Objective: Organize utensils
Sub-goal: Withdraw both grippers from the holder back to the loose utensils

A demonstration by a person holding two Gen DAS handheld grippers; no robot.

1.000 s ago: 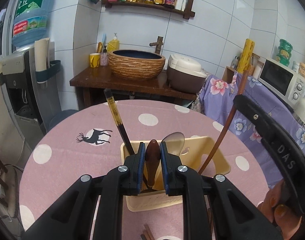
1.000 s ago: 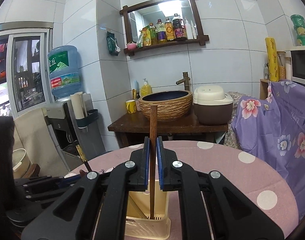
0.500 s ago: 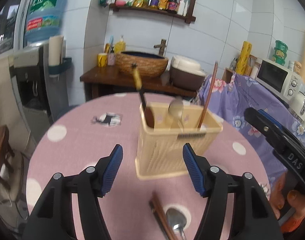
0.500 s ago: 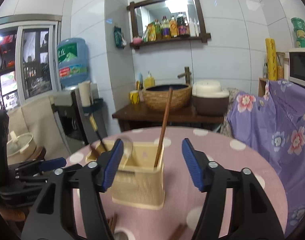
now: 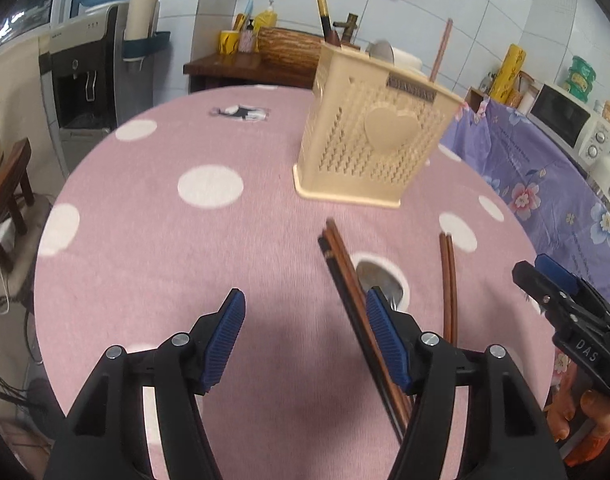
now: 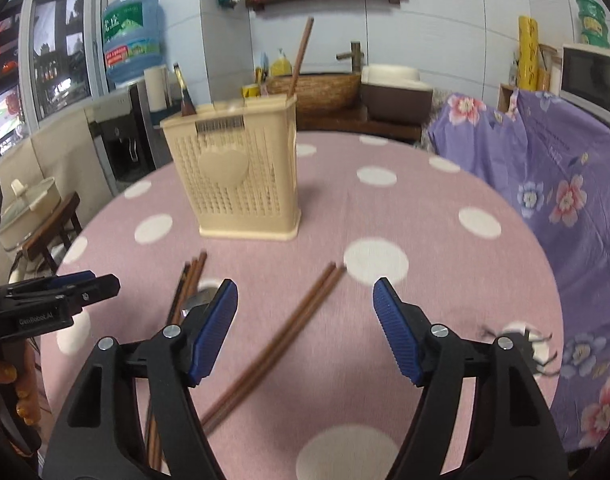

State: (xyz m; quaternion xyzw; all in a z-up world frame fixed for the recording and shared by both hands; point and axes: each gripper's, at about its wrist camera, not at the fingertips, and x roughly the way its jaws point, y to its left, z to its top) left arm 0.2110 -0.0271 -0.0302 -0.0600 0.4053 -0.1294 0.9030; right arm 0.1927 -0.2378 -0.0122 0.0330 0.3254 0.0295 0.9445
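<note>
We've got both claws hanging over the pink dotted table [image 6: 445,248] with nothing in either. Our left gripper [image 5: 305,334] stands wide apart and empty; our right gripper [image 6: 305,328] is spreading its jaws wider as we speak, nothing between the pads but tablecloth.

Ahead of both claws stands the cream utensil basket [image 6: 241,176], upright, with a few handles already poking out of the top. Just beyond the right claw's tips, slanting toward its left pad, lies a pair of brown chopsticks [image 6: 281,336], side by side and touching. Under and beside the left claw's right pad we see a darker chopstick bundle [image 5: 345,280] with a metal spoon [image 5: 385,284] tucked against it.

We'd judge these sticks light, stiff and a bit slick, lying flat on soft cloth, so they could roll or scissor apart. We'd pinch the pair across both sticks near the middle, pads square to their length. The spoon looks harder: thin and low, best taken by the handle.
</note>
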